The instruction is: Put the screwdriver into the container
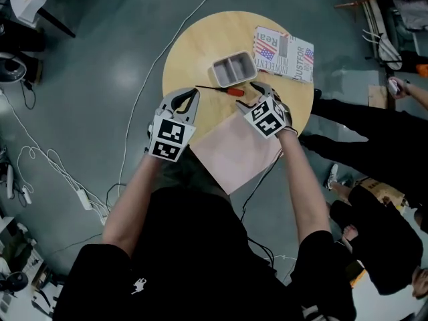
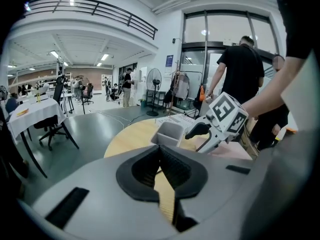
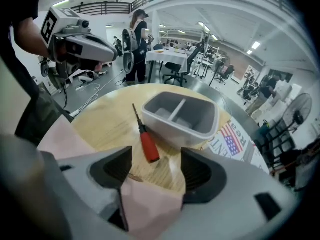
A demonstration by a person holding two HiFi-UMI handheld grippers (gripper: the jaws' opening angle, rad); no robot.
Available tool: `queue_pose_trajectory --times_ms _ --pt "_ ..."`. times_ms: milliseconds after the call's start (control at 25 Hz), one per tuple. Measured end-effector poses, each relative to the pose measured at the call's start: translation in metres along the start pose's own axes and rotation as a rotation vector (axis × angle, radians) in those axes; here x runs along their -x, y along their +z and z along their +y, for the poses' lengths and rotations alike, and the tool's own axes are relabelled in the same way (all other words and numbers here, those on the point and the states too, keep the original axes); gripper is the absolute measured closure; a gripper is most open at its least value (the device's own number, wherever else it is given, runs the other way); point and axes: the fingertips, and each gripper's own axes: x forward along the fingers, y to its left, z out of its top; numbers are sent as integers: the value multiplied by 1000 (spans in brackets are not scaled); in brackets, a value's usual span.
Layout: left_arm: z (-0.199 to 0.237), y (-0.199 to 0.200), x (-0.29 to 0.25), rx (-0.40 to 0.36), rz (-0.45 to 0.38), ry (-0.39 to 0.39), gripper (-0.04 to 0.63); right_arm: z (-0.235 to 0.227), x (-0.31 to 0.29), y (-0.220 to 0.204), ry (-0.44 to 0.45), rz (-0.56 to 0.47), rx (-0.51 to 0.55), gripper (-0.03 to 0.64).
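A screwdriver (image 1: 234,91) with a red handle (image 3: 148,145) lies on the round wooden table (image 1: 194,45), its thin shaft pointing left in the head view. Just behind it stands the grey two-compartment container (image 1: 215,65) (image 3: 175,129), with nothing in it. My right gripper (image 1: 256,91) (image 3: 156,166) is open and tilted down over the handle end; the handle lies just ahead of its jaws, untouched. My left gripper (image 1: 194,93) (image 2: 161,151) hovers at the table's near left, its jaws together with nothing held, near the shaft tip. The container (image 2: 167,133) also shows in the left gripper view.
A pink sheet (image 1: 234,152) (image 3: 150,204) overhangs the table's near edge under the right gripper. A printed magazine (image 1: 284,53) lies right of the container. A person in black (image 1: 361,139) stands close at the right. Cables (image 1: 40,159) run over the floor.
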Motion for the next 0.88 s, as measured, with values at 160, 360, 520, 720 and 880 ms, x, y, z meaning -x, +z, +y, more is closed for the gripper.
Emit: queue_pose_trajectory --times_ms 160,360,520,720,880 --pt "6 -4 -2 15 3 8 591 5 -10 -1 46 40 34 325" --pt "11 -7 -4 31 5 13 591 11 -17 2 95 79 98 325" --pt "12 -9 -5 39 7 9 591 14 -22 0 122 121 129 325" --pt "16 -11 -5 48 8 13 591 16 -29 -1 166 183 156 346" --pt "18 -13 -5 57 6 15 591 17 -32 -5 175 212 152 370"
